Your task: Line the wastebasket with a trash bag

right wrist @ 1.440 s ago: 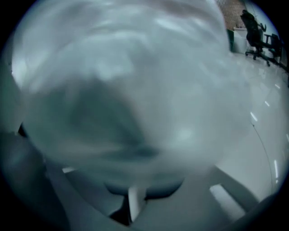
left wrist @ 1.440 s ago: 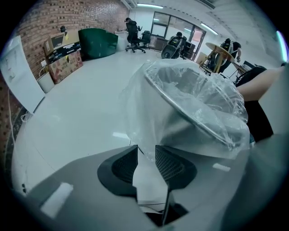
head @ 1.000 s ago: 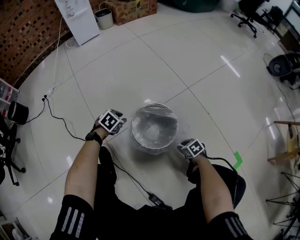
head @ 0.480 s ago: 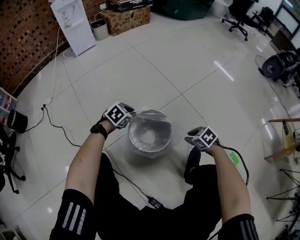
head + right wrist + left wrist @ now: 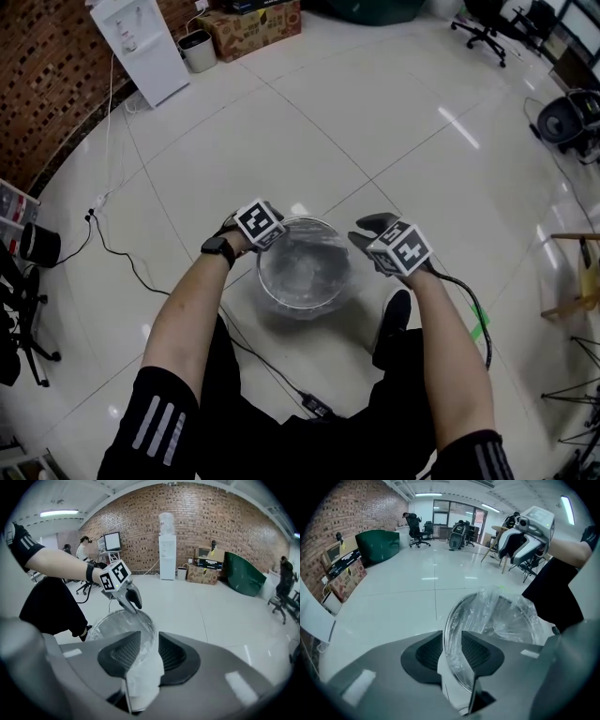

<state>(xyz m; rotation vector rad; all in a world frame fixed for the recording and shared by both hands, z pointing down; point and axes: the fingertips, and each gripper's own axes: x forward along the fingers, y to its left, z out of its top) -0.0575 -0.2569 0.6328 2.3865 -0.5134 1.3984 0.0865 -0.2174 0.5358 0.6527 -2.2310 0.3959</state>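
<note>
A round metal wastebasket (image 5: 309, 302) stands on the white tiled floor, lined with a clear trash bag (image 5: 300, 267). My left gripper (image 5: 269, 245) is at its left rim. In the left gripper view the rim (image 5: 449, 620) and bag film (image 5: 511, 616) run through the gap between the pads (image 5: 429, 651). These jaws have just been opening and stand apart from the film. My right gripper (image 5: 367, 232) hovers over the right rim. A bunch of white film (image 5: 143, 677) is pinched between its pads, with the basket (image 5: 117, 623) below. Each gripper shows in the other's view: the right (image 5: 514, 554) and the left (image 5: 132, 601).
A black cable (image 5: 122, 255) crosses the floor to the left, and another (image 5: 281, 373) runs by the person's legs. A white water dispenser (image 5: 131, 42), a small bin (image 5: 197, 49) and a cardboard box (image 5: 248, 23) line the brick wall. Green tape (image 5: 478, 323) and a fan (image 5: 567, 122) are at the right.
My right gripper has risen from floor level beside the basket to above its right rim. My left gripper has shifted right, onto the left rim.
</note>
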